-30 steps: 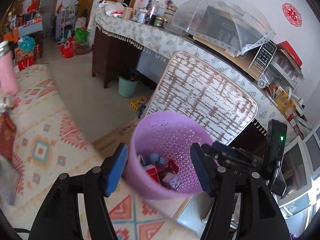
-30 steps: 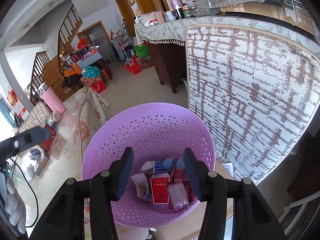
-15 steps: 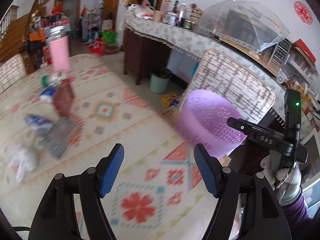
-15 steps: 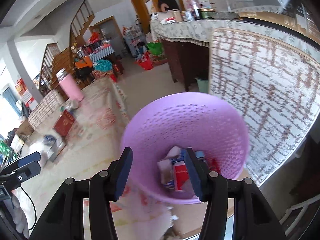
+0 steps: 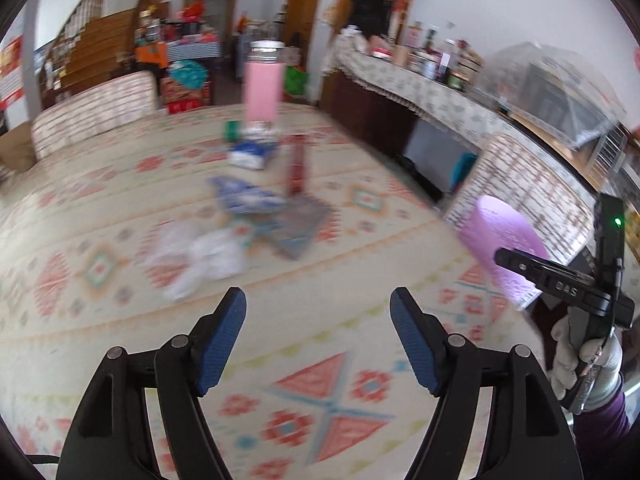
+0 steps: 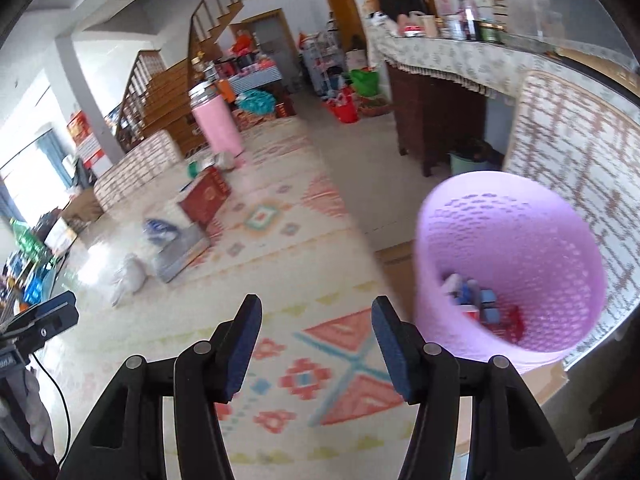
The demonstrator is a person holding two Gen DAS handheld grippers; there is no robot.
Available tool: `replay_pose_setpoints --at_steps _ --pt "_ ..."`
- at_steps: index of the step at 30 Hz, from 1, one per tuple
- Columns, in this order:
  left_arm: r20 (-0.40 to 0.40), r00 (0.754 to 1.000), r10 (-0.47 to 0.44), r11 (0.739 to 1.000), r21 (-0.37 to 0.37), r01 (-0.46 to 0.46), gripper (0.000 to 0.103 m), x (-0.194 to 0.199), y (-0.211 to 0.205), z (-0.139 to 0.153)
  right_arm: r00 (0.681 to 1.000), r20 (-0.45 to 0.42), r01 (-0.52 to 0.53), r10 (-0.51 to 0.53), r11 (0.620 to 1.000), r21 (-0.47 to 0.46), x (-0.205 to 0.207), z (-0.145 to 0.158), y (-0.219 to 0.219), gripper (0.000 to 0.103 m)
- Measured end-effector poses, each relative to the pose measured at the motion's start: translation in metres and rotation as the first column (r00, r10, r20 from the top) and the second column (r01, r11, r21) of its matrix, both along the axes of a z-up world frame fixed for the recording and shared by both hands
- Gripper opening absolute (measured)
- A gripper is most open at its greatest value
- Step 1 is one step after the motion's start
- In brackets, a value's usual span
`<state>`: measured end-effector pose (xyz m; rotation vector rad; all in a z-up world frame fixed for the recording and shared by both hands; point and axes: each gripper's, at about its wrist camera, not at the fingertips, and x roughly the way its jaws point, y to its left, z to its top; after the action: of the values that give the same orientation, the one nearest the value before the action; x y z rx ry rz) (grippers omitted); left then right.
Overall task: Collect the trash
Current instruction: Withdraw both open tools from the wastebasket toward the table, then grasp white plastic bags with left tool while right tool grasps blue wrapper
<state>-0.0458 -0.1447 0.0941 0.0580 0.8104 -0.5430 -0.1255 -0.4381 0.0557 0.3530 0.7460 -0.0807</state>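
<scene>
**Both grippers spread and empty over patterned tabletop, trash scattered mid-surface**

Left gripper [image 5: 318,312] hovering above the near part of the tabletop [image 5: 120,208], blue pads wide apart, nothing between them. Right gripper [image 6: 316,320] likewise parted and empty, over the near right part of the same patterned cloth; seen from the left wrist view at the right edge of the tabletop, held in a white-gloved hand [image 5: 576,356].

Purple basket [image 6: 508,264] standing just off the right edge of the tabletop, in front of a woven chair back [image 6: 580,168] — already holding several small items, among them red and blue packets [image 6: 484,308], blurred and hard to tell apart.

Trash lying around the middle of the tabletop: a crumpled white plastic bag [image 5: 204,260] nearest the grippers, a grey flat piece [image 5: 296,224] just beyond it, a blue-and-white wrapper [image 5: 244,198] touching that piece. Farther back, a red box [image 5: 296,168] standing upright, another blue-and-white packet [image 5: 250,156] and something small and green [image 5: 231,130] — all near the base of a tall pink bottle [image 5: 262,88] toward the far edge.

Strong motion blur in both views; finer detail of the trash not readable.
</scene>
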Motion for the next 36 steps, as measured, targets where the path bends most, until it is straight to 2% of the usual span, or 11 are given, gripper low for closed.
replay_pose_setpoints --at_steps 6,11,19,23,26,29,32,36 --pt "0.003 0.989 0.146 0.989 0.001 -0.146 0.074 0.017 0.072 0.000 0.997 -0.025 -0.076 0.076 0.997 0.006 0.024 -0.005 0.042 0.063" --pt "-0.004 0.970 0.242 0.970 -0.007 -0.242 0.075 0.030 0.119 -0.003 0.992 -0.027 -0.121 0.120 0.993 -0.009 0.036 -0.004 0.067 0.069" --pt "-0.022 0.938 0.346 0.938 0.001 -0.346 0.075 0.051 0.170 -0.012 0.987 -0.063 -0.149 0.149 0.989 0.002 0.053 -0.016 0.078 0.070" --pt "-0.042 0.926 0.375 0.927 -0.002 -0.375 0.075 0.065 0.182 -0.016 0.985 -0.067 -0.160 0.160 0.987 0.007 0.063 -0.021 0.080 0.071" --pt "-0.066 0.925 0.373 0.927 -0.010 -0.375 0.075 0.078 0.182 -0.020 0.982 -0.075 -0.173 0.174 0.985 0.017 0.074 -0.025 0.082 0.071" --pt "-0.087 0.937 0.339 0.940 -0.012 -0.342 0.075 0.091 0.167 -0.027 0.979 -0.078 -0.186 0.187 0.982 0.025 0.086 -0.027 0.084 0.071" --pt "-0.107 0.958 0.266 0.962 -0.032 -0.271 0.075 0.100 0.140 -0.034 0.976 -0.073 -0.203 0.205 0.979 0.036 0.105 -0.026 0.085 0.071" --pt "-0.117 0.983 0.142 0.989 -0.017 -0.145 0.076 0.112 0.091 -0.046 0.971 -0.067 -0.224 0.229 0.972 0.066 0.127 -0.026 0.089 0.071"
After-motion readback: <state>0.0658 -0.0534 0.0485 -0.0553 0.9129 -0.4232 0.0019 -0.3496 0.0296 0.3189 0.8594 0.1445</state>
